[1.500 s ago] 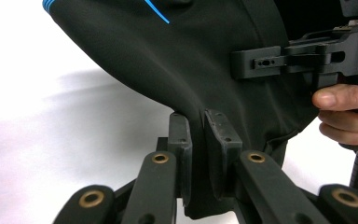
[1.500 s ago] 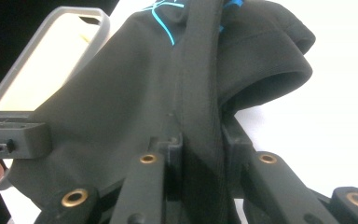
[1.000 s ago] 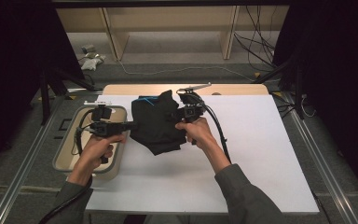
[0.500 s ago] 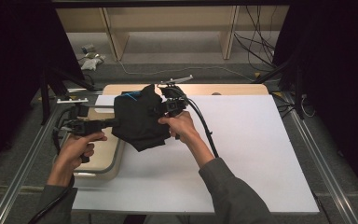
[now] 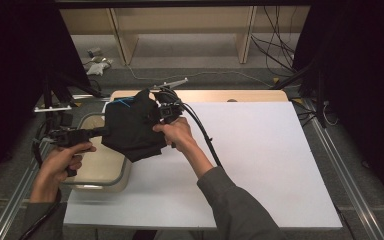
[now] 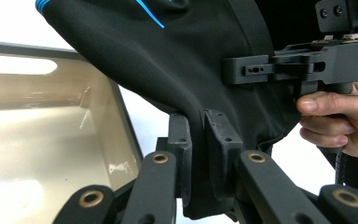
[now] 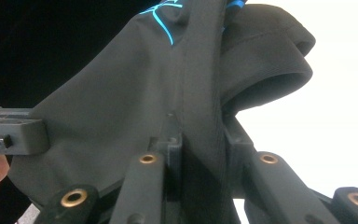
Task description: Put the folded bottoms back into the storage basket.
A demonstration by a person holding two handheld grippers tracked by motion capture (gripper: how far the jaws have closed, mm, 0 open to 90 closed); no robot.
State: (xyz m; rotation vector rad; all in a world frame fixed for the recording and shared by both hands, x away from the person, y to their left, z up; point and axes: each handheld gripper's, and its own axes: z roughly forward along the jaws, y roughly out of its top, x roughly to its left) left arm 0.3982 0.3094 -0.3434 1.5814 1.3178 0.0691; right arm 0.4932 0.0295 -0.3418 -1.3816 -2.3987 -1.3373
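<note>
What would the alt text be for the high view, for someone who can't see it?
A person holds a black garment in the air between two handheld grippers, the left gripper and the right gripper each clamped on it. It hangs above the edge of a beige tub beside a white table.

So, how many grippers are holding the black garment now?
2. The left gripper clamps the black garment at its left edge above the bin; the right gripper clamps its right side.

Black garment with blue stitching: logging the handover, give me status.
Left gripper and right gripper both clamped on the black fabric garment. Garment held up, hanging partly over the beige plastic tub. Nothing blocking.
</note>
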